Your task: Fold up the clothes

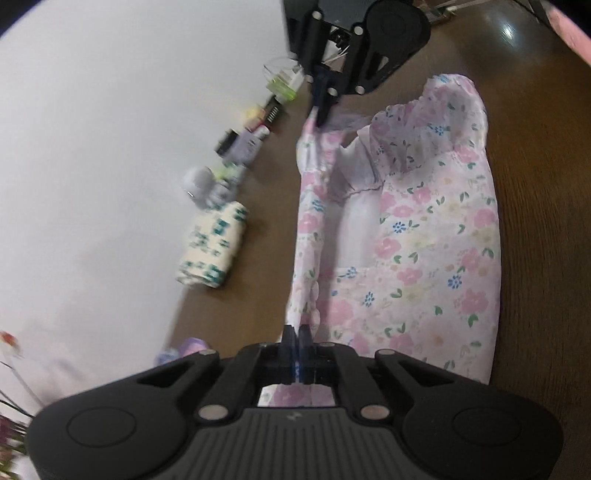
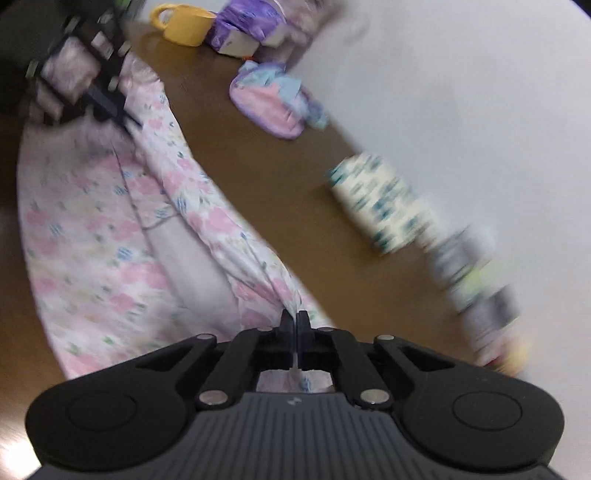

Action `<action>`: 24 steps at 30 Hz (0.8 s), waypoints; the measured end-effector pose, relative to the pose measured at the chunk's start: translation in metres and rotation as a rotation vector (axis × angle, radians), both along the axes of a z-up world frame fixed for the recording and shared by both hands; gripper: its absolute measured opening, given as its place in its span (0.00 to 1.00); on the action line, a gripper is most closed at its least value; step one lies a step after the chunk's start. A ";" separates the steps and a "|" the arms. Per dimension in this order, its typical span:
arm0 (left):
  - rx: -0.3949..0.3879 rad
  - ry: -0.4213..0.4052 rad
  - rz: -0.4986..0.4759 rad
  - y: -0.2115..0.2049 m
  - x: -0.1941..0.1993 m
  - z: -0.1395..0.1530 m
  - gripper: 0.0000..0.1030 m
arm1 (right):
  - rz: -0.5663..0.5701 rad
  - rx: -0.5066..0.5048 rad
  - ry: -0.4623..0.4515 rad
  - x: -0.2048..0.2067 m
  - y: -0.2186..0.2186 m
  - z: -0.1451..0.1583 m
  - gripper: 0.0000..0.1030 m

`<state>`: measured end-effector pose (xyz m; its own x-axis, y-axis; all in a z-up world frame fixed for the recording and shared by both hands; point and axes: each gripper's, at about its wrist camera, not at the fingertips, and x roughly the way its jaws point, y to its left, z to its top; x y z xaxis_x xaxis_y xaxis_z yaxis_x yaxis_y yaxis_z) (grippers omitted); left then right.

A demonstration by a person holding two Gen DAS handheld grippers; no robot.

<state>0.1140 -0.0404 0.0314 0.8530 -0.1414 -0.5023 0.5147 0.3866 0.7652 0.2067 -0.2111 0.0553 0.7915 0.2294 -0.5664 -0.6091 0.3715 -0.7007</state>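
Observation:
A white garment with pink and blue flowers [image 1: 424, 240] lies on the brown wooden table [image 1: 535, 184]. Its left edge is lifted into a taut ridge between both grippers. My left gripper [image 1: 298, 328] is shut on the near end of that edge. The right gripper [image 1: 320, 112] pinches the far end, shut on the cloth. In the right wrist view the same garment [image 2: 92, 229] spreads to the left. There my right gripper [image 2: 295, 317] is shut on the raised hem, and the left gripper [image 2: 120, 110] holds the opposite end at top left.
A cream roll with teal print [image 1: 212, 247] [image 2: 376, 203] lies by the white wall, with several small bottles and boxes [image 1: 243, 144] in a row behind it. A pink and purple pouch [image 2: 273, 99] and a yellow cup [image 2: 184, 24] sit farther along the table [image 2: 277, 177].

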 end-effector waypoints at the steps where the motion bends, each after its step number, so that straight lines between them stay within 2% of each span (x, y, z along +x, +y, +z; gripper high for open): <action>1: 0.001 -0.008 -0.009 -0.001 -0.005 -0.001 0.00 | 0.027 -0.060 -0.097 -0.013 0.002 -0.008 0.01; 3: 0.015 -0.024 -0.030 -0.005 -0.016 -0.005 0.01 | 0.083 -0.182 -0.238 -0.036 0.004 -0.030 0.01; 4: 0.028 -0.027 -0.045 -0.007 -0.022 -0.008 0.01 | 0.101 -0.224 -0.261 -0.045 0.003 -0.040 0.01; 8: 0.039 -0.001 -0.072 -0.011 -0.036 -0.017 0.00 | 0.102 -0.269 -0.217 -0.069 -0.006 -0.064 0.01; 16: 0.021 0.054 -0.060 -0.011 -0.041 -0.028 0.01 | 0.051 -0.162 -0.103 -0.101 -0.018 -0.052 0.01; 24: -0.012 0.105 -0.032 -0.006 -0.034 -0.034 0.01 | 0.063 -0.170 -0.022 -0.107 -0.017 -0.063 0.01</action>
<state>0.0798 -0.0463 -0.0029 0.7907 -0.1738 -0.5870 0.6041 0.3773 0.7019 0.1002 -0.2280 -0.0074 0.7910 0.1815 -0.5842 -0.6115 0.2078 -0.7635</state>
